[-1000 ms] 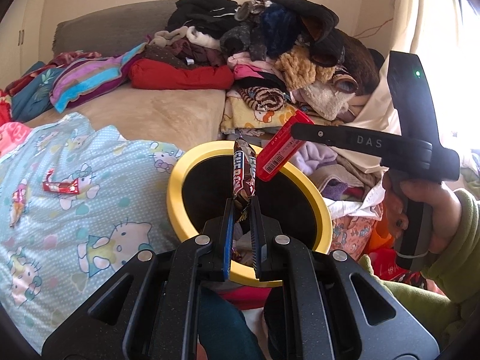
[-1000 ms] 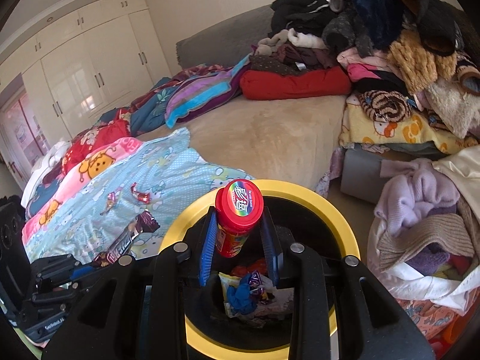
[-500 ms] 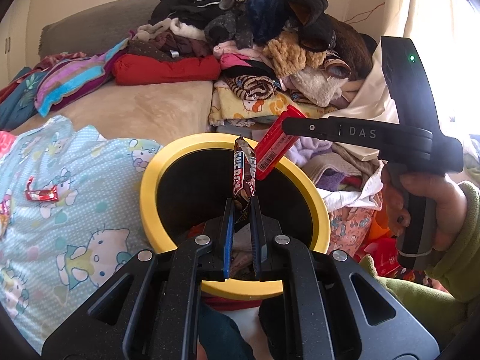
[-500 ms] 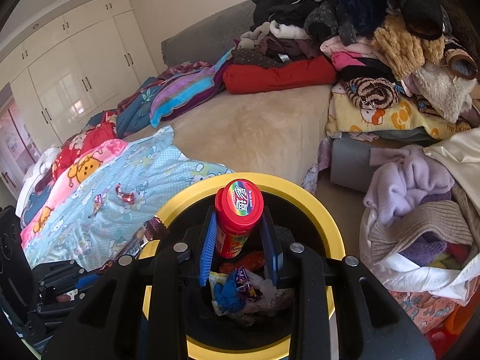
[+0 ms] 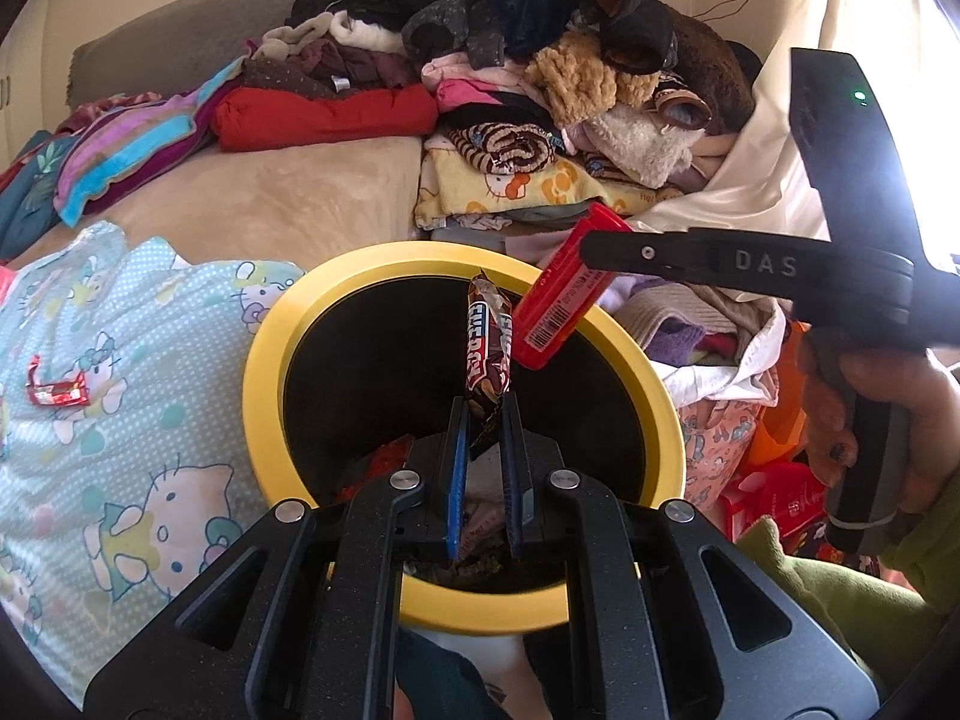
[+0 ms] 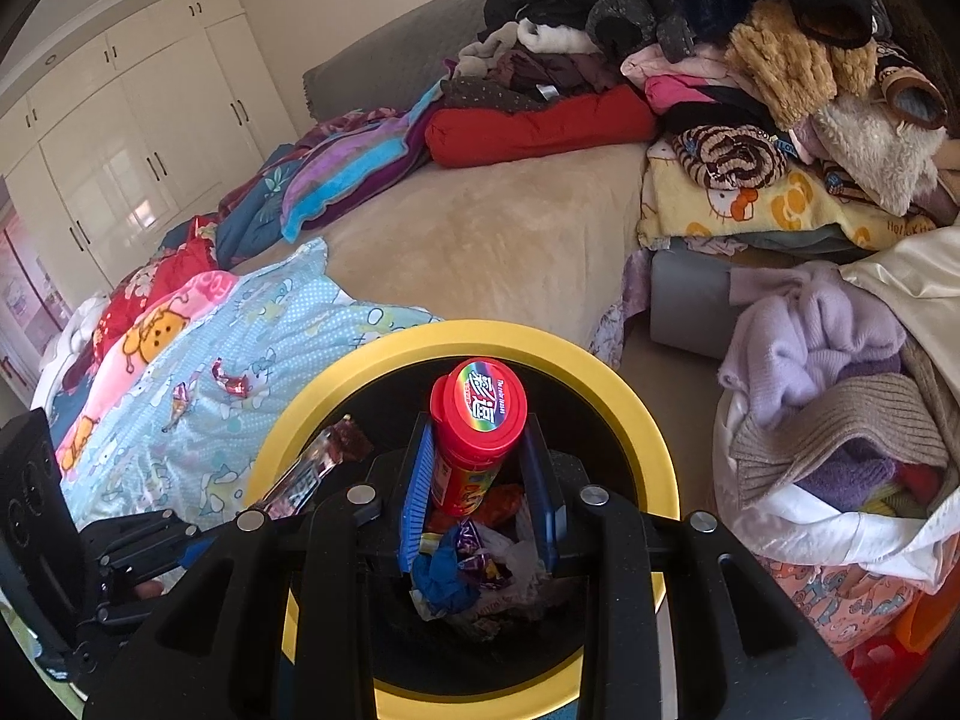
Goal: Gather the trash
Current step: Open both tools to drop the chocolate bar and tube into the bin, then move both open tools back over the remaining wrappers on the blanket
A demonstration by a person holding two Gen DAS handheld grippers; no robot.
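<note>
Because both pieces of trash are meant to fall into the yellow-rimmed bin (image 5: pixel 462 468), each is held directly over its dark opening. The left gripper (image 5: pixel 483 420) is clamped by its fingertips on the lower end of a brown snack wrapper (image 5: pixel 489 354), so the wrapper stands upright above the bin's mouth. The right gripper (image 6: pixel 480 468) is closed around the body of a red canister (image 6: pixel 474 432), whose cap points away from the camera. Other discarded packets (image 6: pixel 474 564) are seen at the bottom of the bin. Small red candy wrappers (image 6: pixel 231 383) are left on the blue cartoon-print quilt (image 6: pixel 252 372), well apart from the bin, so further collecting appears to remain.
</note>
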